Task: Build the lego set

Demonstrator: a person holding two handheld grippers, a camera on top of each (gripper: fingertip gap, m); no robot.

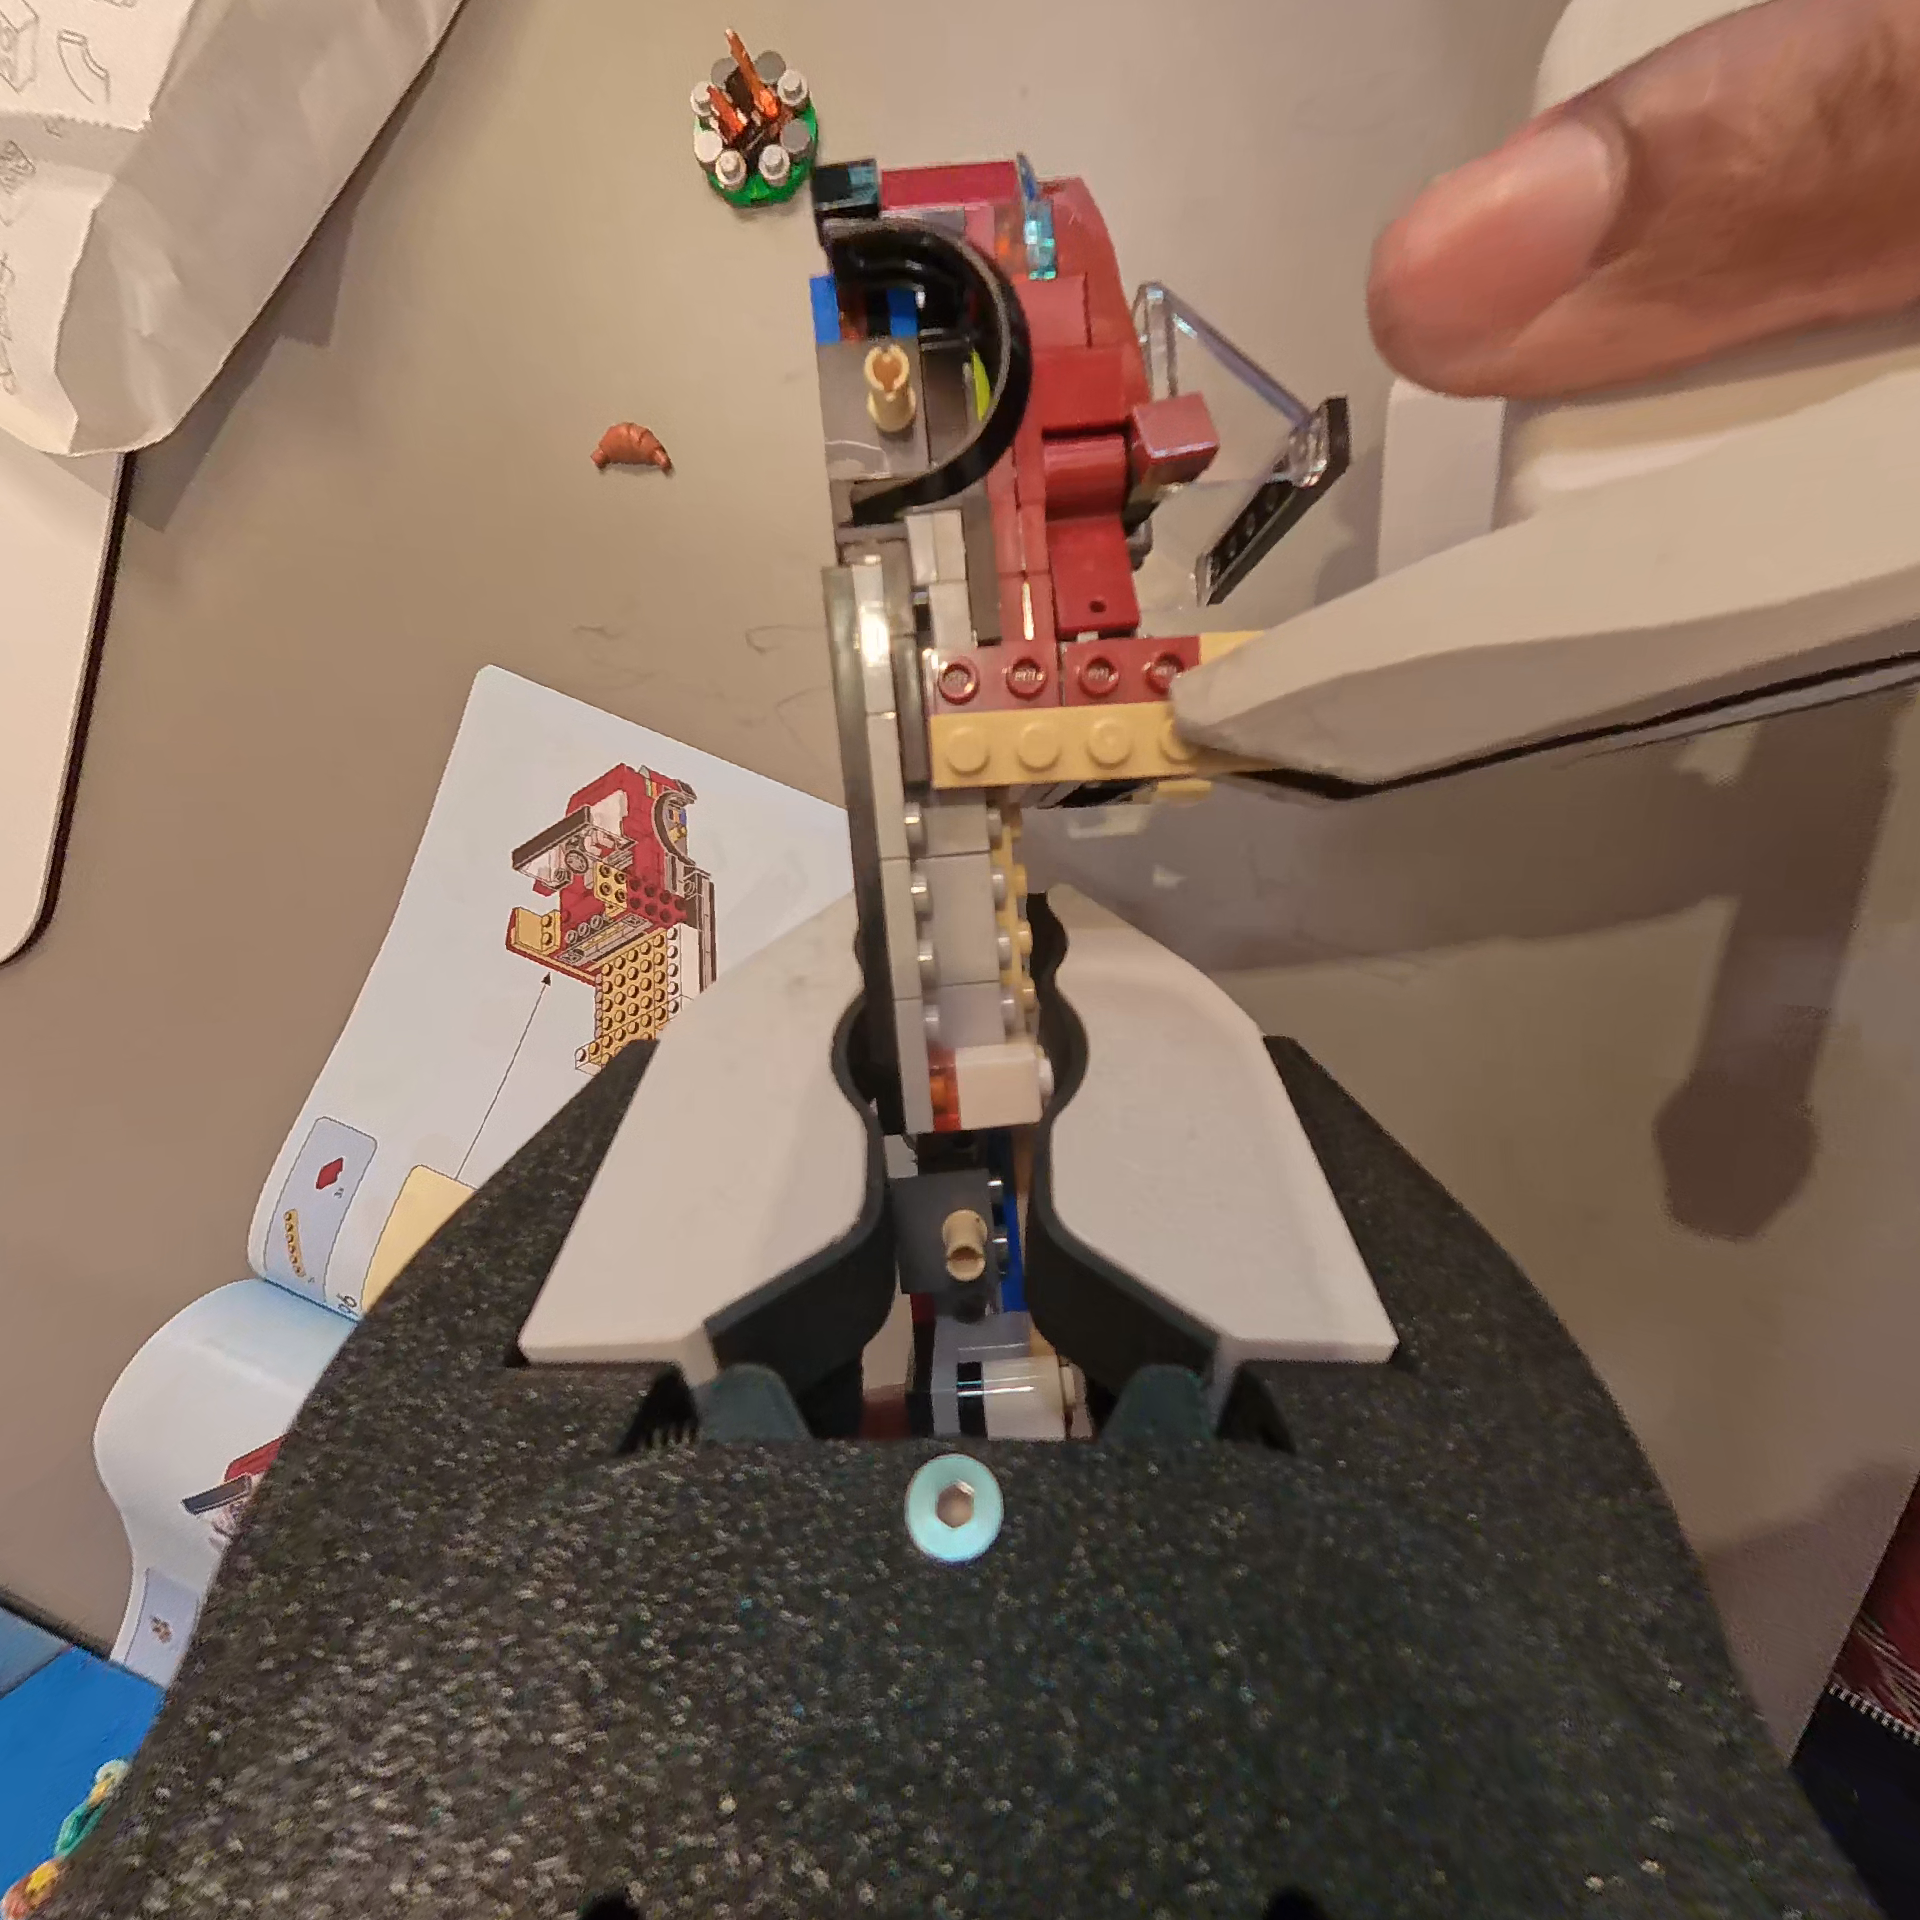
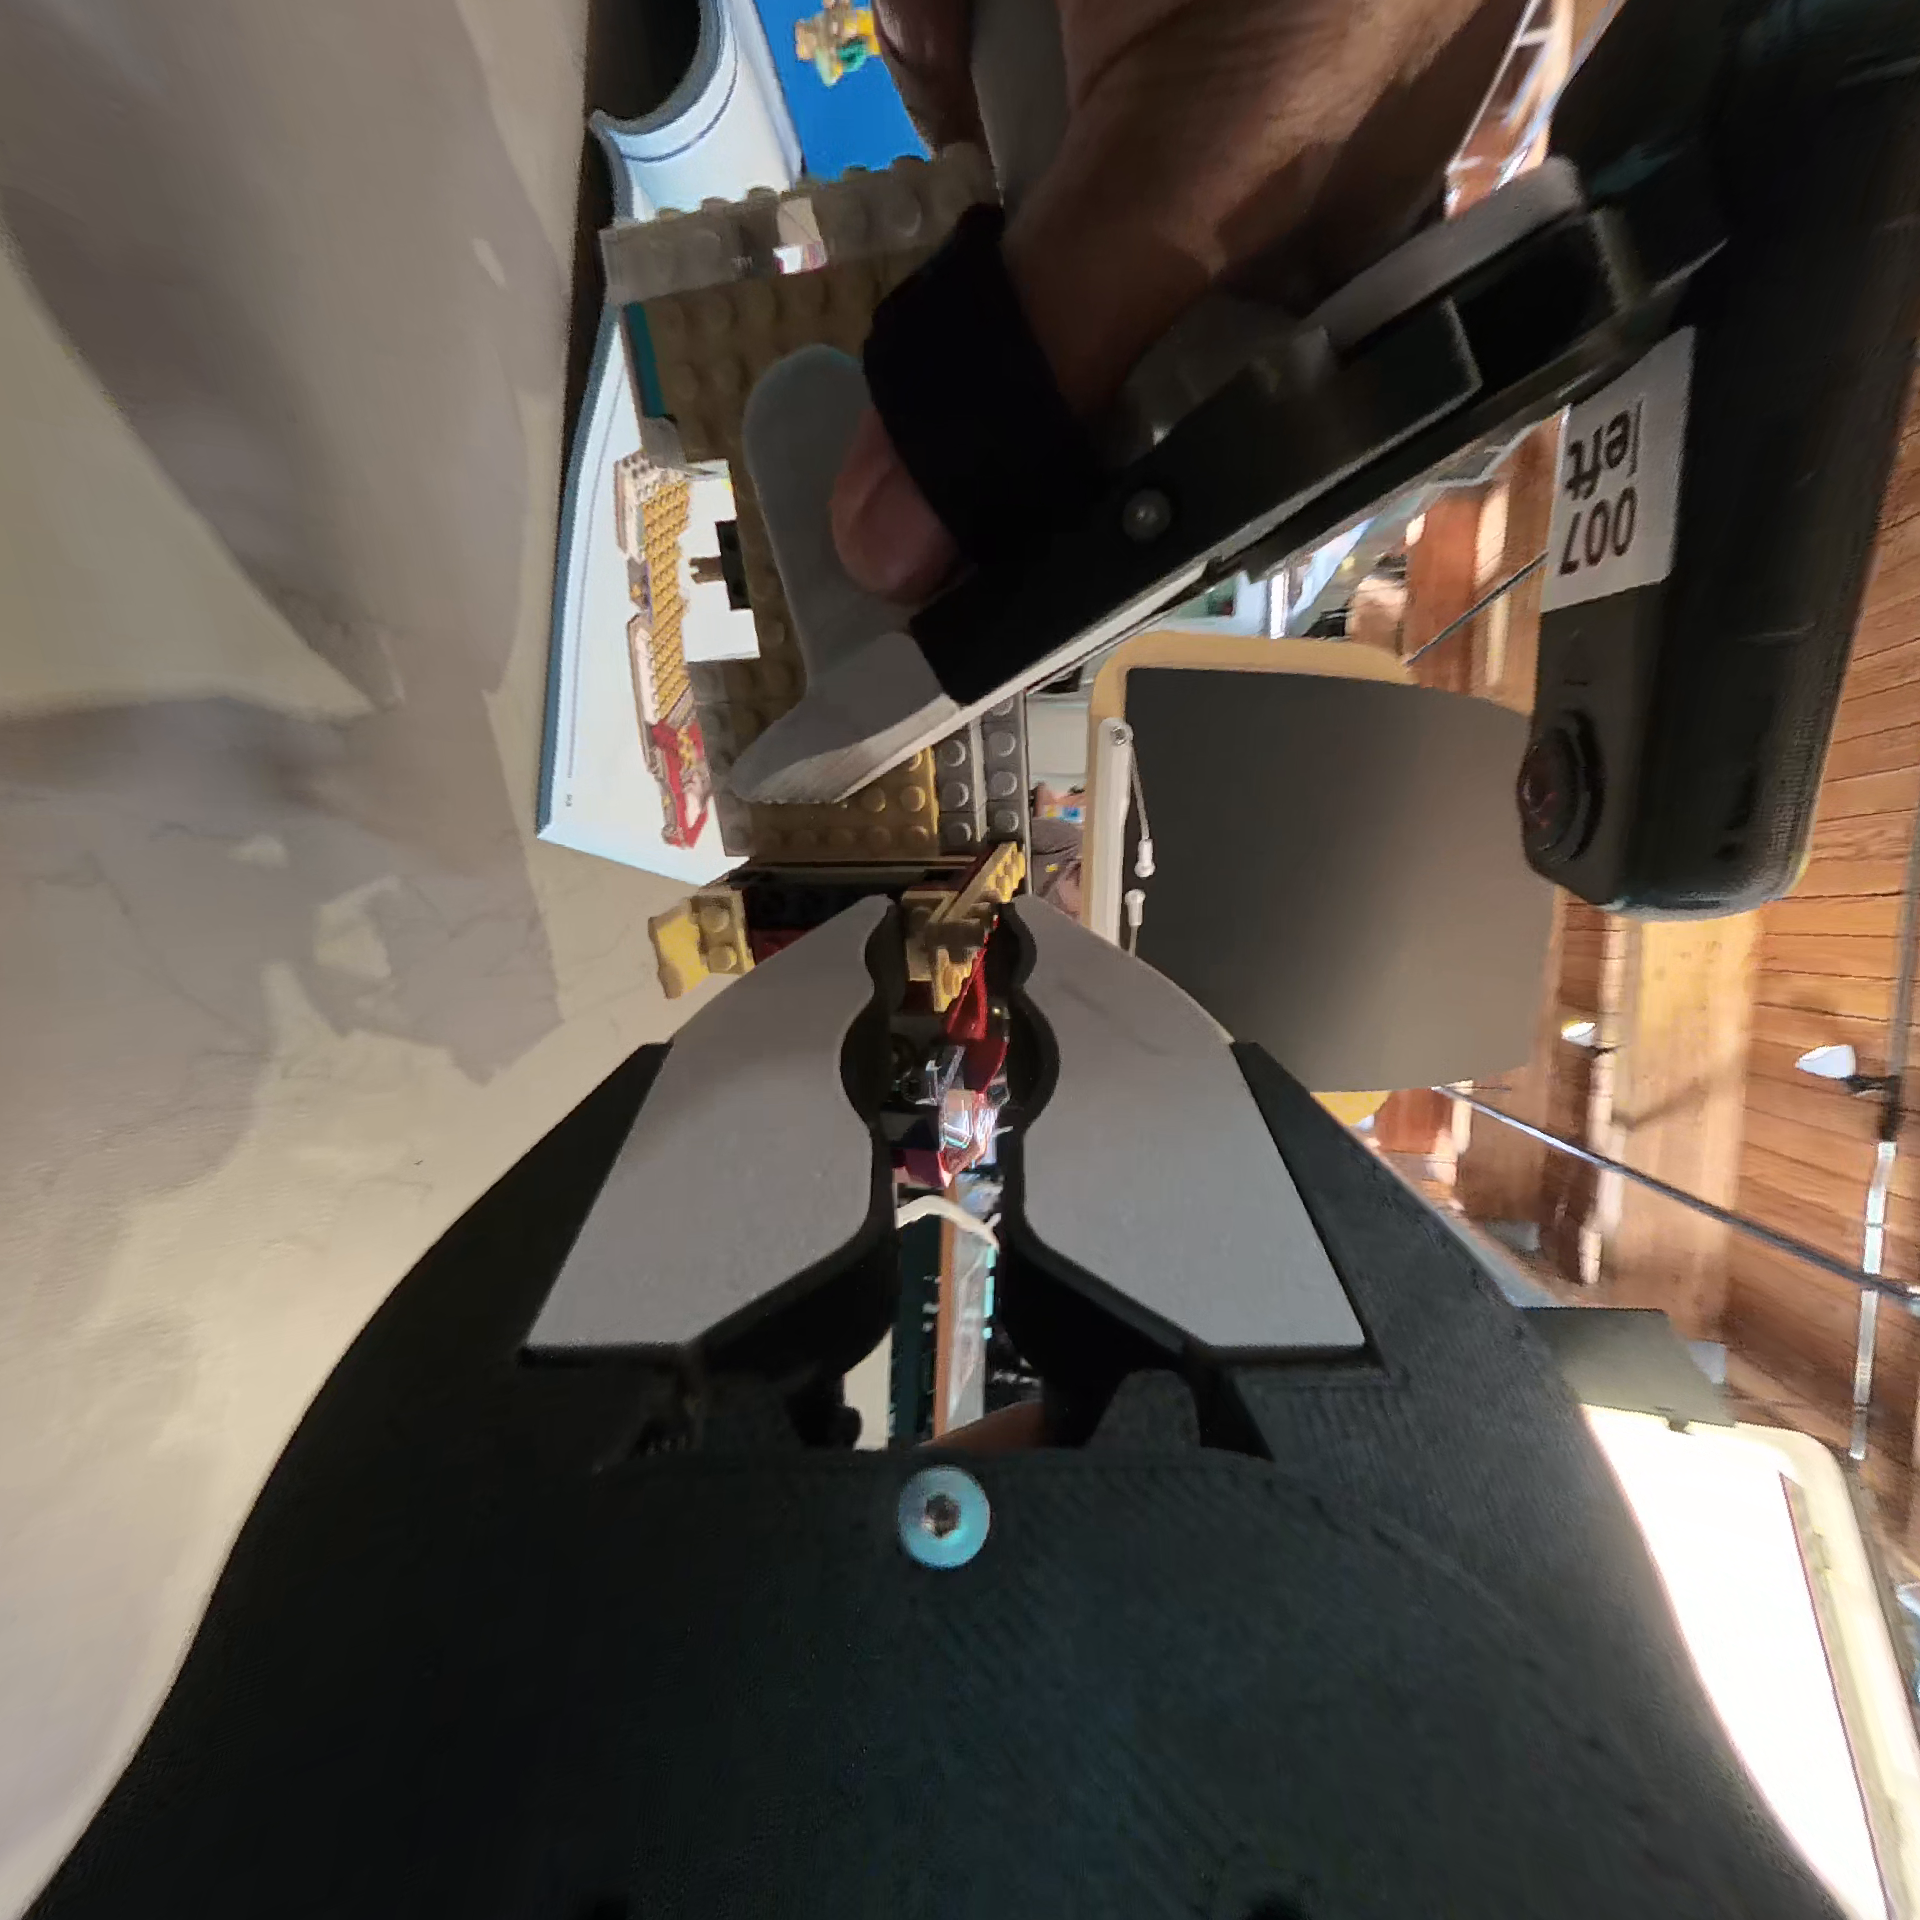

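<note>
My left gripper [image 1: 951, 935] is shut on a brick model [image 1: 1049, 468] of dark red, grey and tan bricks. Its pads press on the model's grey and tan base plates and hold it upright above the table [image 1: 416, 582]. My right gripper [image 1: 1195, 717] comes in from the right and is shut on the end of the model's tan plate [image 1: 1039, 743] under the dark red studs. In the right wrist view my right gripper [image 2: 951, 930] clamps tan and dark red bricks [image 2: 956, 935]. The left gripper's fingers [image 2: 821, 665] show above it on the tan base [image 2: 883, 821].
An open instruction booklet [image 1: 582, 883] lies on the table under the model. A small green round build with orange pieces [image 1: 755, 130] and a brown croissant piece [image 1: 631, 447] lie farther off. White paper [image 1: 156, 208] lies at the left, and a person's finger [image 1: 1621, 239] shows top right. A dark chair [image 2: 1320, 862] stands beyond the table.
</note>
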